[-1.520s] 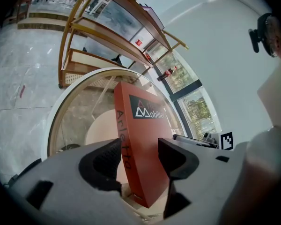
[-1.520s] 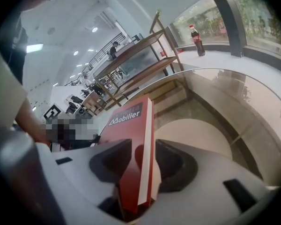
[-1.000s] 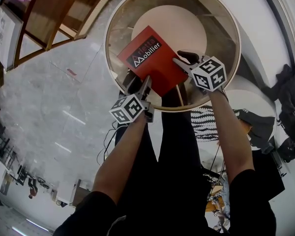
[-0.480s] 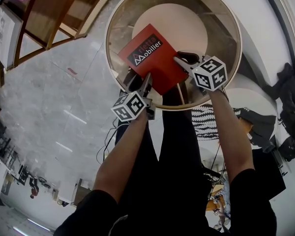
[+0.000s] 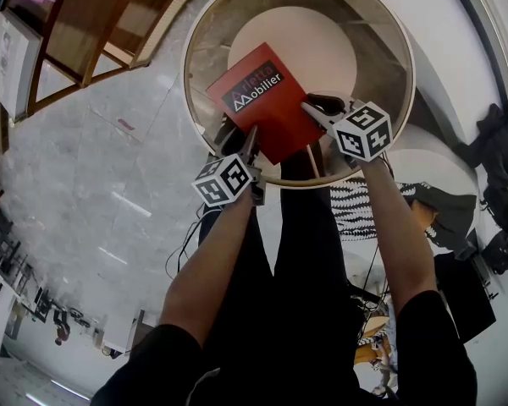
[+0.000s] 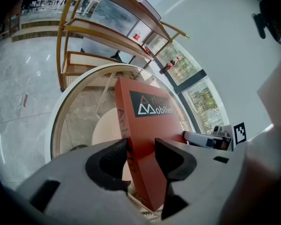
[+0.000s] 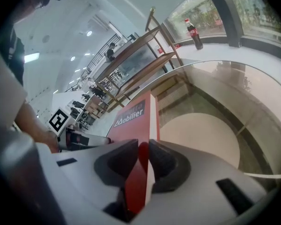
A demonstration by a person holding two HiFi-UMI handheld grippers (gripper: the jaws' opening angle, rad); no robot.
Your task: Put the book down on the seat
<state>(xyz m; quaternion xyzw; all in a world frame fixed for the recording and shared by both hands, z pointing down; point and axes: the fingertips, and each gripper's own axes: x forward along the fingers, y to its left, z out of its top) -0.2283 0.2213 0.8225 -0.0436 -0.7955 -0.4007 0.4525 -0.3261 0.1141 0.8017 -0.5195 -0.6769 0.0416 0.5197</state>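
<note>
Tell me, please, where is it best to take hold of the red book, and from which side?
Grip the red book at its two near corners, one on the spine edge and one on the page edge, coming in from the near side. It is thin and flat, so jaws can close across its thickness.

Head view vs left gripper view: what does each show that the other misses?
Head only: both marker cubes, the person's arms.
Left gripper view only: the left claw closing, its pads on the book; a bottle by the window.
Both: the book, the seat rim, the wooden shelf, the right claw, closing with the book's edge between its jaws.
</note>
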